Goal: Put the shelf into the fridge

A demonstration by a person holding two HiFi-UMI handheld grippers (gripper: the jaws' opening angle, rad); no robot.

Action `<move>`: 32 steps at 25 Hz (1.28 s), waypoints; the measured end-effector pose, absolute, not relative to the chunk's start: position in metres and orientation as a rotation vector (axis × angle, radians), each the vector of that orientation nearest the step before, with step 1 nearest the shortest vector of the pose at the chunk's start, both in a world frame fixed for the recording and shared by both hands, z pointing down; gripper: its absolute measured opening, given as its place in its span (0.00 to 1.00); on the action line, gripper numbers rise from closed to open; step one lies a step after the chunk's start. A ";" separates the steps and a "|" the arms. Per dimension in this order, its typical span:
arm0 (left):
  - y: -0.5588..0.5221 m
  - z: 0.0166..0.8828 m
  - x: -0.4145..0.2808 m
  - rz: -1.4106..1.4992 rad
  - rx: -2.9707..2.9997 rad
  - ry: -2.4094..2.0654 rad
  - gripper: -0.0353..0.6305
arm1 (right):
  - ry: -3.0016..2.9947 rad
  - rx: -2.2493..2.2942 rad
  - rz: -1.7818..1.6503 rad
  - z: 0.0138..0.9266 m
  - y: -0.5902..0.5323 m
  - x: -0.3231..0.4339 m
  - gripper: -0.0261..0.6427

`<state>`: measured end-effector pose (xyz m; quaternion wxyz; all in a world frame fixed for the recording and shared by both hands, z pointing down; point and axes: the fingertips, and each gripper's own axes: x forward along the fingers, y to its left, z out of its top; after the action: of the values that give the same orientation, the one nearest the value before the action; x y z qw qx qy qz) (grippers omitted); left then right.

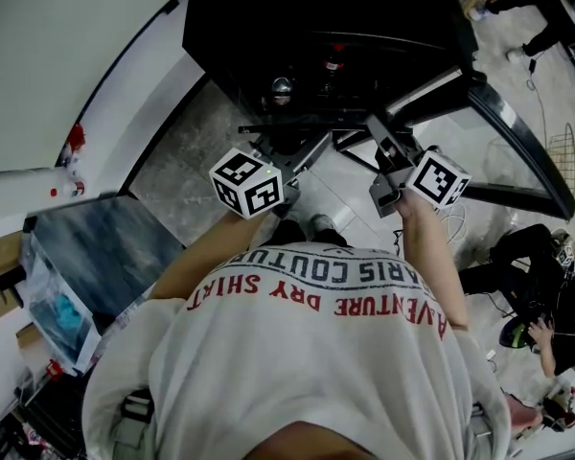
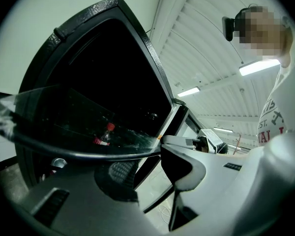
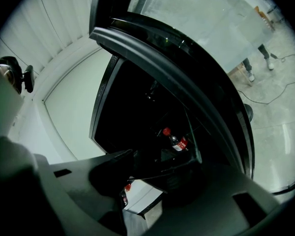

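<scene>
Fingers, left (image 2: 117,173): the left gripper (image 2: 150,154) is closed at its tips on the front rim of the shelf (image 2: 64,149), near the left front corner.
Fingers, right (image 3: 108,173): the right gripper (image 3: 160,171) also has the rim across its tips and looks pressed onto it, though that view is dark.
Shelf: it is carried roughly level at the mouth of the fridge (image 1: 316,17). The back edge is in the dark opening and the front edge is outside, between the two grippers.
Done: the door (image 1: 517,132) stands wide open. The shelf is lifted, lined up and partly in.
Left: I judge it is not yet seated. It needs sliding back onto its side supports, then both grips letting go.
Supports: no view shows them, as the inside is too dark.
Head view only: shows both grippers at once, the left gripper (image 1: 307,147) and right gripper (image 1: 381,142) spaced along the front rim (image 1: 307,126). Also shows people sitting on the floor at the right.
Left gripper view only: shows the glass pane spreading left, the ceiling lights, and a can (image 2: 59,163) under the shelf.
Right gripper view only: shows the shelf's side rim (image 3: 191,136) running inward and the door glass overhead.
Shared: a red-capped bottle (image 3: 176,140) stands inside, beneath the shelf line.
</scene>
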<state>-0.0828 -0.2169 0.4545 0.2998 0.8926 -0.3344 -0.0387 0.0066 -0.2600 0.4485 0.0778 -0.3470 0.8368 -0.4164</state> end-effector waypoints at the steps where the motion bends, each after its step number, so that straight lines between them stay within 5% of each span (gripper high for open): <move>1: -0.217 0.455 -0.083 -0.102 2.367 -0.887 0.29 | 2.515 -1.045 -1.246 0.450 -0.259 0.006 0.30; 22: -0.242 0.458 -0.089 -0.112 2.371 -0.874 0.29 | 2.874 -1.042 -1.116 0.452 -0.214 -0.022 0.29; 32: -0.255 0.462 -0.091 -0.111 2.370 -0.866 0.29 | 2.976 -1.087 -0.932 0.445 -0.208 -0.038 0.14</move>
<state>-0.0909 -0.2549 0.4617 0.3033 0.8941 -0.3269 -0.0418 -0.0385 -0.2082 0.4453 -0.0805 -0.3281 0.8982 -0.2811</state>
